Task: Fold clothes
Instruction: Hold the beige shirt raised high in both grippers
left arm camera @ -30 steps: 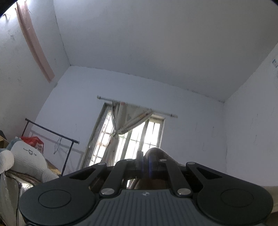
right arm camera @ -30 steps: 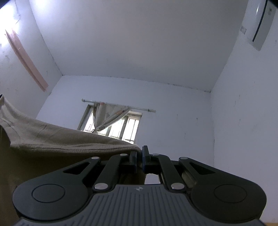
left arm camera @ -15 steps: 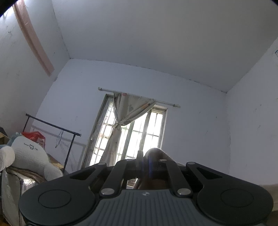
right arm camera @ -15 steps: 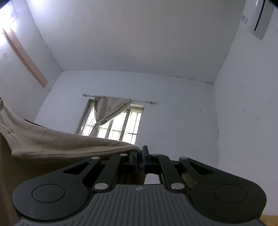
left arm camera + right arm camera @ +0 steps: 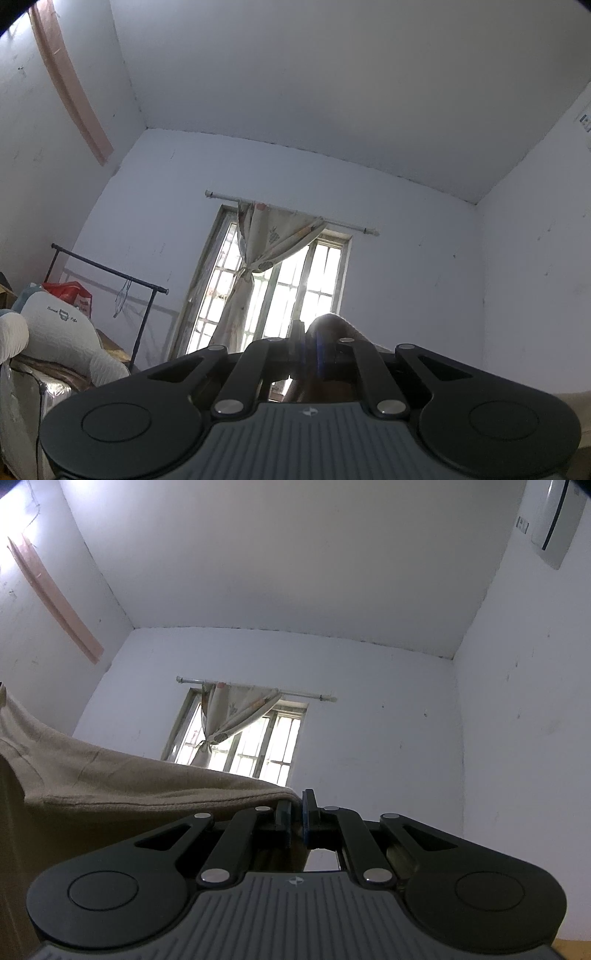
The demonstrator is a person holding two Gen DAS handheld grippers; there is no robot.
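The right tongs (image 5: pixel 295 814) are closed tight on the hemmed edge of a beige garment (image 5: pixel 110 779), which hangs up in the air and stretches away to the left. The left tongs (image 5: pixel 308 345) are closed too, pinching a bunched fold of the same cloth (image 5: pixel 332 328), both tilted up toward the window (image 5: pixel 273 291).

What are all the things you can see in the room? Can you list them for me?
cloth: one, beige, clamped in both grippers, hanging left in the right wrist view
window: one, bright, barred, far wall
curtain: one, pale patterned, tied at the window
clothes rack: one, black, left of the window
plush cushion: one, white, lower left
red bag: one, behind the cushion
air conditioner: one, white, high on the right wall
left gripper: black, shut on cloth
right gripper: black, shut on cloth
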